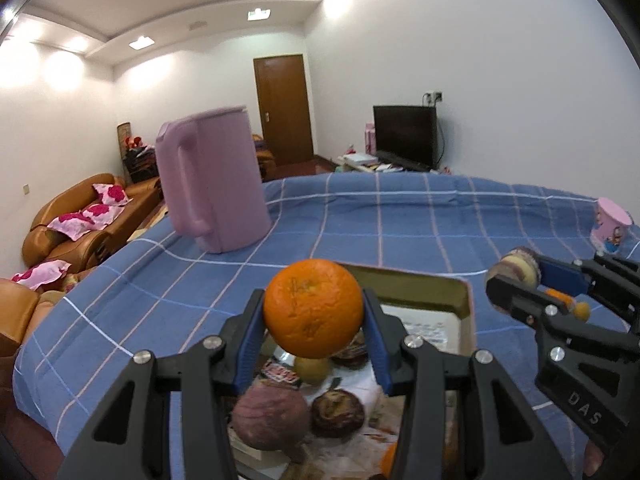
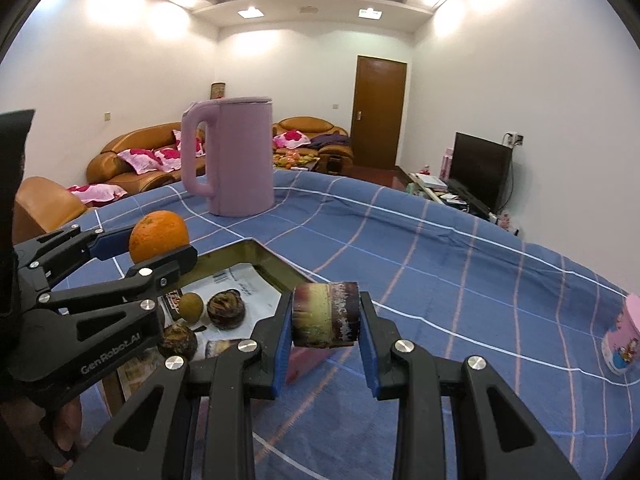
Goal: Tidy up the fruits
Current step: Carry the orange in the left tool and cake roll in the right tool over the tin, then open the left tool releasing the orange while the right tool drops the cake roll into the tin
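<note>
Two fruits are up: your left gripper (image 1: 314,312) clamps the orange (image 1: 313,307), your right gripper (image 2: 325,320) grips a cane chunk (image 2: 325,315); several remain in the tray (image 2: 256,258).

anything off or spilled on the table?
Nothing spilled. One oddity: the pink cup near the cloth's right edge looks tilted or on its side. The kettle stands upright; the left gripper holds the orange, and the right gripper a cut fruit piece.

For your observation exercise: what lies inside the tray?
The tray holds a paper lining, a greenish-brown fruit and dark round fruits; the left gripper hides its near part.
</note>
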The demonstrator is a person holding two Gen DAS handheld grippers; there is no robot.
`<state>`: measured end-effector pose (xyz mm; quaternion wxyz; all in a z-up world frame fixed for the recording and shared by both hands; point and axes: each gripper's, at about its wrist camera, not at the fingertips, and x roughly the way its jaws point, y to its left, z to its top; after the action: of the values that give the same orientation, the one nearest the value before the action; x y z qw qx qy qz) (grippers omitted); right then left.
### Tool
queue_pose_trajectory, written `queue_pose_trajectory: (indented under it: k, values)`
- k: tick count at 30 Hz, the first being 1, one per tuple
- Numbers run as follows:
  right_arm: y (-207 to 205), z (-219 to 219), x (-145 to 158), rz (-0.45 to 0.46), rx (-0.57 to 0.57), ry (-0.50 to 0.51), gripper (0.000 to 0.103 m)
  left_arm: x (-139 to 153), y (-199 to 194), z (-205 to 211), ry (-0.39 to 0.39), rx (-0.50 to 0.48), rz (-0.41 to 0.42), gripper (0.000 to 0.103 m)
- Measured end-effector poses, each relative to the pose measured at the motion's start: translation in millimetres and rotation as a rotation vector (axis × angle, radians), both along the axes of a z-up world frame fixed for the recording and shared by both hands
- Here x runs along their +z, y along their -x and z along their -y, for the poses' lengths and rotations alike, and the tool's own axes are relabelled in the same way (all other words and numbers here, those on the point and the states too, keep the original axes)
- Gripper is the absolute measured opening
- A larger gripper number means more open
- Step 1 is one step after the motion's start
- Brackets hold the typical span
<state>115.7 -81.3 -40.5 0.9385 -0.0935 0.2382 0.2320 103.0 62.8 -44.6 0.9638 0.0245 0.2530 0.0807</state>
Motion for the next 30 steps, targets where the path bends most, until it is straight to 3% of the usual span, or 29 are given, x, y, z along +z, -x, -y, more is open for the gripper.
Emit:
queue_pose_trajectory:
  k: [30]
  values:
    - [-31,-38,-27,-0.110,0.048,0.040,0.032,-26,-22,-10,-0.027,0.006,-0.133,0.048]
